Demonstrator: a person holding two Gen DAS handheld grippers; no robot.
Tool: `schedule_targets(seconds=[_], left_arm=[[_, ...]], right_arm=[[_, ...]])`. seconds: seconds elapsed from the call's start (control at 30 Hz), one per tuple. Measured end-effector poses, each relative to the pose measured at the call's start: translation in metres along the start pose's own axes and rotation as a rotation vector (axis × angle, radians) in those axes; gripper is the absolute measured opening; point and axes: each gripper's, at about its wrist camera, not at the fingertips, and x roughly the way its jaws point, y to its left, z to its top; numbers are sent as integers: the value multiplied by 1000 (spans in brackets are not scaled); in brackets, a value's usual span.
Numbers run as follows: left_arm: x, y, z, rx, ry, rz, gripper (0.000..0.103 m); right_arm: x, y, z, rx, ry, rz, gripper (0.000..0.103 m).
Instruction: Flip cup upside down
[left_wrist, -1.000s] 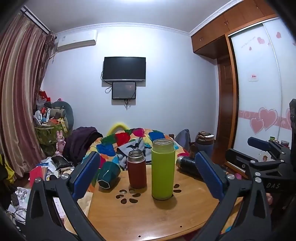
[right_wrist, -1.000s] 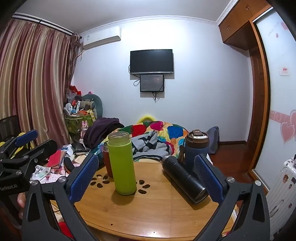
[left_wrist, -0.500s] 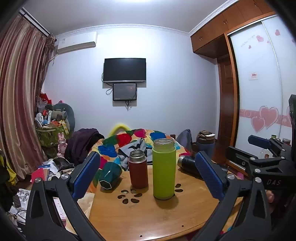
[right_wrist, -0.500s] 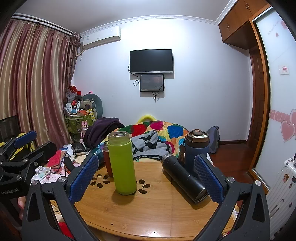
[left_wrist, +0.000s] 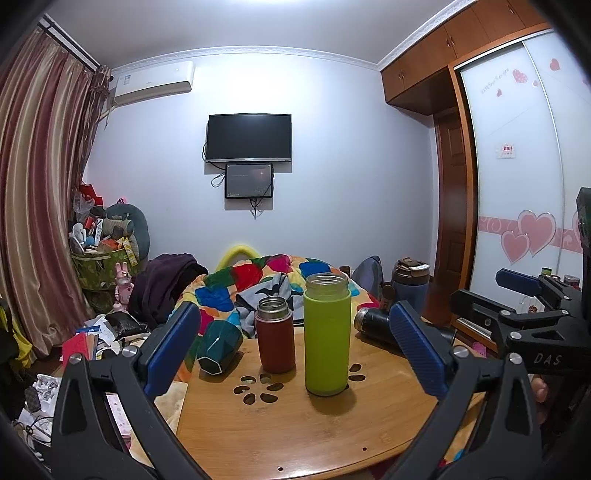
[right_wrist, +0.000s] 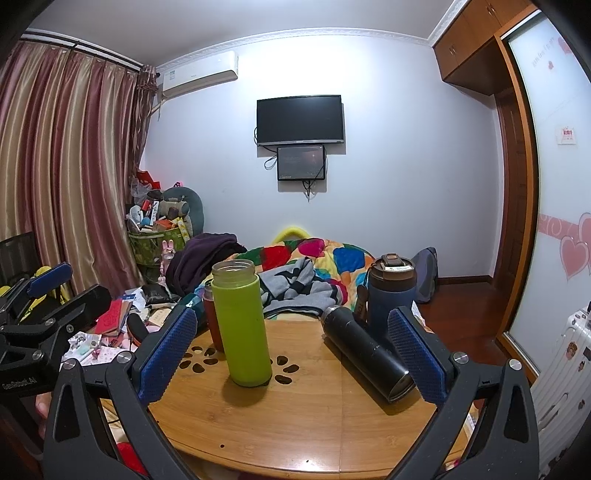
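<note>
On the round table (left_wrist: 303, 435), a green cup (left_wrist: 327, 334) upright (both grippers' jaws apart, empty-handed).

On the table (left_wrist: 295, 435), a short flask (left_wrist: 275, 339) stands left of a tall bottle (left_wrist: 327, 336)

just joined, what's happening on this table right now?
Nothing is being handled yet. A person holds both grippers, open and empty, in front of a round wooden table; the left gripper and right gripper touch nothing. The green cup and the red cup stand upright with open mouths up. A black flask and a teal cup lie on their sides, and a blue lidded mug stands at the back. No flip has started.
</note>
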Motion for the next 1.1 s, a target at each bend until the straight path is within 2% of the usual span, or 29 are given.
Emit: schedule_targets(seconds=[1.1], left_arm=[[3,-1,-2,12,7,2,103]], right_arm=[[1,-1,0,2,5,3,103]])
